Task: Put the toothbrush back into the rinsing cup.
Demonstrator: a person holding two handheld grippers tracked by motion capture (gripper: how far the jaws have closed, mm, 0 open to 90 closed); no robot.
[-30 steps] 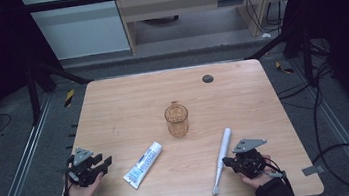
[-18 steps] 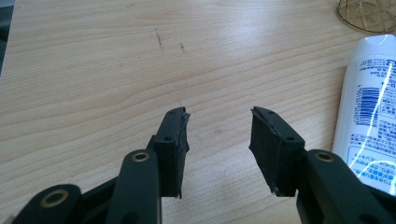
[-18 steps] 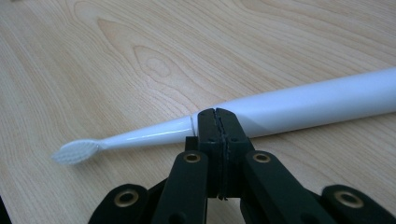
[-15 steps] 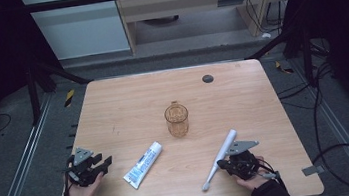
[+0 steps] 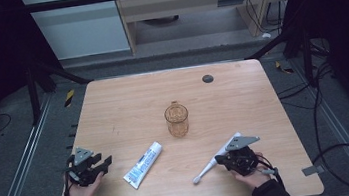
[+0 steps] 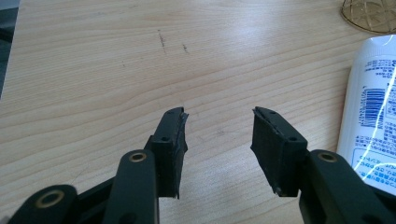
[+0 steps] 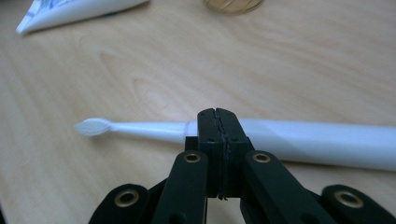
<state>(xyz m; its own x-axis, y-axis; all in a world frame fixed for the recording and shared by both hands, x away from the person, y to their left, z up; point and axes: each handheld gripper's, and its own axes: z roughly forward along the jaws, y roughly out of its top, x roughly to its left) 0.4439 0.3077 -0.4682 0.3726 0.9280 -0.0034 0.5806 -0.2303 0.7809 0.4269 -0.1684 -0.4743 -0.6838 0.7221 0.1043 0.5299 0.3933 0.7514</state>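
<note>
Here I see the toothbrush lying lower right of the frame, head pointing lower left, touching my right gripper, whose jaws are pressed together empty, while my left gripper gapes wide beside the toothpaste tube.

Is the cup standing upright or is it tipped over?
Upright. In the high view the cup stands on its base at the middle of the table, its round mouth facing up.
</note>
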